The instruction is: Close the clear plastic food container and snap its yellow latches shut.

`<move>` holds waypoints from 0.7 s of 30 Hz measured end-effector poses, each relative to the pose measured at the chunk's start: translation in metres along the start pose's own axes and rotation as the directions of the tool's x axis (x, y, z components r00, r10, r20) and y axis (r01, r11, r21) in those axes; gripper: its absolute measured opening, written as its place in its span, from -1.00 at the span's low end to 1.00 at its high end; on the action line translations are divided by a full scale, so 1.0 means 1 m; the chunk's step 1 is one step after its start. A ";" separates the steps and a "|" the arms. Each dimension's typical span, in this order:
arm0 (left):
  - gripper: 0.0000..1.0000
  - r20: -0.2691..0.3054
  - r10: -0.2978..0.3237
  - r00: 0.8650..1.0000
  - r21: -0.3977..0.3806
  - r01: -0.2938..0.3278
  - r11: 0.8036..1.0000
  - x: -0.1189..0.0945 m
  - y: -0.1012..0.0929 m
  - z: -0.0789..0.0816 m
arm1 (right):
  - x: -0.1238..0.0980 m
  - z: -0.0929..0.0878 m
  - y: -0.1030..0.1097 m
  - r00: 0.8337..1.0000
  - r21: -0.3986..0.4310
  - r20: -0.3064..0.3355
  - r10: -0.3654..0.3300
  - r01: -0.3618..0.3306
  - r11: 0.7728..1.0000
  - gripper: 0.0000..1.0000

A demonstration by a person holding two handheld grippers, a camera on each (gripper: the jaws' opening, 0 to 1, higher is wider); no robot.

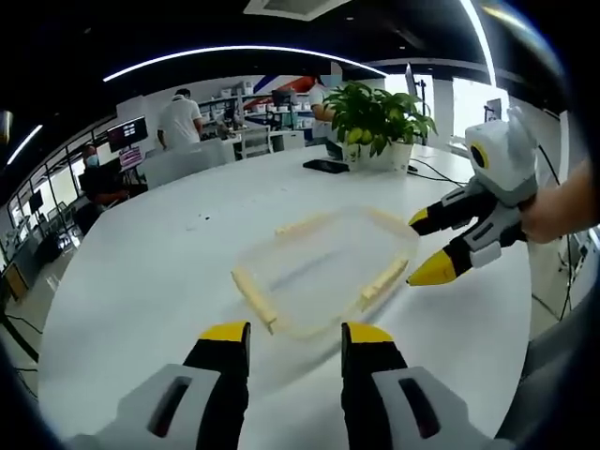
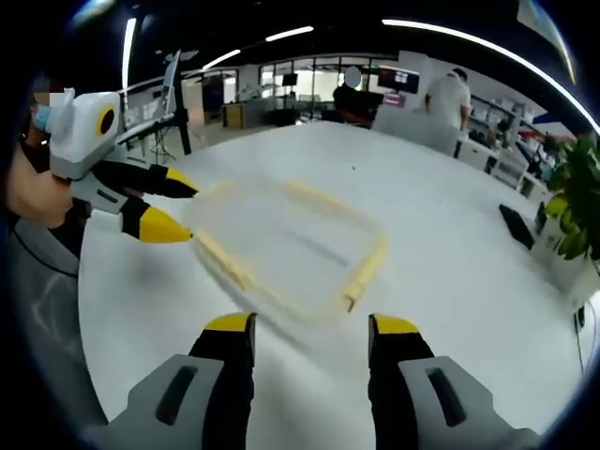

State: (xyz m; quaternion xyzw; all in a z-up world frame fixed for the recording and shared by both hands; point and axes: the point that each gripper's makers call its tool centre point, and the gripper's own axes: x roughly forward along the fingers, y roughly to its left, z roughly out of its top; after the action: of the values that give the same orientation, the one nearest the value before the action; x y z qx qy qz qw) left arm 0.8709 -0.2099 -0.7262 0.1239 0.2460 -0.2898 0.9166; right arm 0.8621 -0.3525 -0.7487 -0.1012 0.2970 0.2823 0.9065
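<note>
Yellow-tipped jaws of the left gripper rise at the near edge of the left gripper view, standing apart with nothing between them; bare white table lies wide on the left and far sides. Item, central: clear plastic food container, blurred, lying flat on the table just beyond those tips, yellow latches along its sides. Item, right: right gripper, held by a hand, jaws parted, tips close to the container's right edge; contact cannot be told. Right gripper view: own jaws apart, container just ahead, left gripper at its left edge. Far side: potted plant, dark flat object, standing person.
</note>
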 end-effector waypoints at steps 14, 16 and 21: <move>-0.47 -0.014 -0.027 1.000 0.036 0.027 0.999 0.008 -0.002 -0.006 | 0.012 0.003 0.003 1.000 -0.025 0.019 0.025 -0.024 0.999 -0.24; -0.46 -0.013 -0.027 1.000 0.030 0.028 0.999 0.007 -0.003 -0.005 | 0.011 0.003 0.003 0.999 -0.021 0.021 0.024 -0.024 1.000 -0.24; -0.47 -0.012 -0.028 1.000 0.029 0.028 0.999 0.007 -0.003 -0.005 | 0.011 0.003 0.003 1.000 -0.024 0.019 0.022 -0.021 0.999 -0.26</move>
State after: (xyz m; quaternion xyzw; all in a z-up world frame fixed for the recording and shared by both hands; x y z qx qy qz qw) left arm 0.8724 -0.2137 -0.7342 0.1355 0.2486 -0.3054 0.9091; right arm 0.8691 -0.3441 -0.7532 -0.1059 0.2859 0.2965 0.9050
